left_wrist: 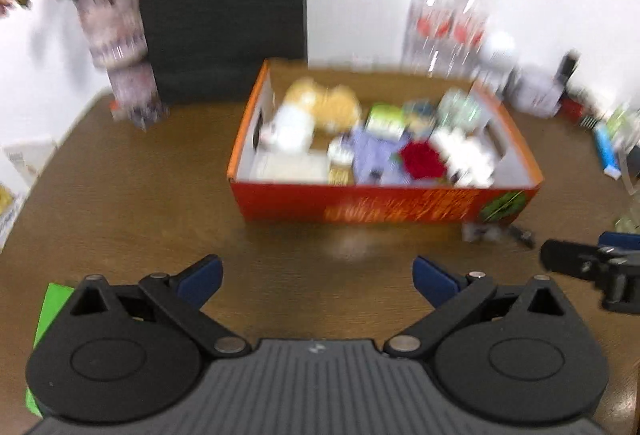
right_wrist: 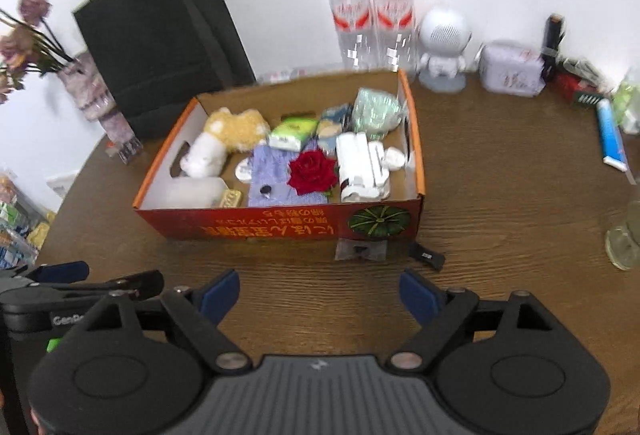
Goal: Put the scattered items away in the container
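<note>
- Left gripper (left_wrist: 316, 277): blue-padded jaws spread wide, holding nothing, above bare brown wooden table (left_wrist: 160, 203), lower frame.
- Orange open-topped cardboard box (right_wrist: 276, 223), frame centre, full: red rose (right_wrist: 312, 171), plush, packets.
- Right gripper (right_wrist: 319, 293): jaws wide, holding nothing, clear of the box's near wall.

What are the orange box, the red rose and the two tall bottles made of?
The box looks like printed cardboard: matte orange outside, plain white inside, cut handle holes. The rose seems fabric or plastic, given its deep, even, velvety red, though a real flower can't be ruled out. The bottles look like clear, thin plastic: see-through, glossy glints, red labels.
</note>
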The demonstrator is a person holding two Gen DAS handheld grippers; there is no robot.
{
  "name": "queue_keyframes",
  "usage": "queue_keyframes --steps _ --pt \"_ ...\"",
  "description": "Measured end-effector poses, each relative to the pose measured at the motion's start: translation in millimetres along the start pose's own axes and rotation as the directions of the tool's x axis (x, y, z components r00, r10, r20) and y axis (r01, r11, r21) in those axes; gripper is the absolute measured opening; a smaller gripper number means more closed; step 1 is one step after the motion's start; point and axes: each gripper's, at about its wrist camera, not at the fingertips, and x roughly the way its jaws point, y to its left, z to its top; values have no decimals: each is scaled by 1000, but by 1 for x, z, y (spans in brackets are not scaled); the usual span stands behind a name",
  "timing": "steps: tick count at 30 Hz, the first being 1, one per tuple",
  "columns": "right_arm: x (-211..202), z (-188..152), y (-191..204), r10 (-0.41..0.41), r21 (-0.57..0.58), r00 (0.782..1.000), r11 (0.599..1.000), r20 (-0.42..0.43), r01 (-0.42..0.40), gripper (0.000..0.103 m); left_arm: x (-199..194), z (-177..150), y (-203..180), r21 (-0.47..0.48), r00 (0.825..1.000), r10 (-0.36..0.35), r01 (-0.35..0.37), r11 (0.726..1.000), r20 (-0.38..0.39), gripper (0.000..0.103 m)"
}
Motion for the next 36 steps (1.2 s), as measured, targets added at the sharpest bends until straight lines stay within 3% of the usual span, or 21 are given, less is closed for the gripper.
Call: queue_keyframes --steps 2,4,8,12,16,28,36 --pt "-14 -22 5 -9 -42 995 999 101 14 89 -21 -26 -2 20 991 -4 1 1000 135 103" --pt "-26 -50 9 -18 -91 976 995 217 38 93 -36 -60 -3 48 968 -11 -1 999 251 103" --pt "-30 -108 8 -29 -108 942 992 335 69 97 -42 -121 -2 17 950 -4 -1 1000 311 103" --pt "-20 -163 8 -38 -121 937 989 348 85 98 -30 -166 1 -18 969 -14 19 1000 246 103" --pt "-1 -197 15 -63 -171 953 978 296 118 99 -23 -187 4 1 982 -27 28 1000 187 103" --pt "13 -211 16 -100 -187 961 971 257 151 99 -5 -195 6 7 996 -19 18 1000 92 103" --pt "19 -210 16 -129 -178 967 969 218 169 100 -3 -195 2 7 996 -4 3 1000 93 103"
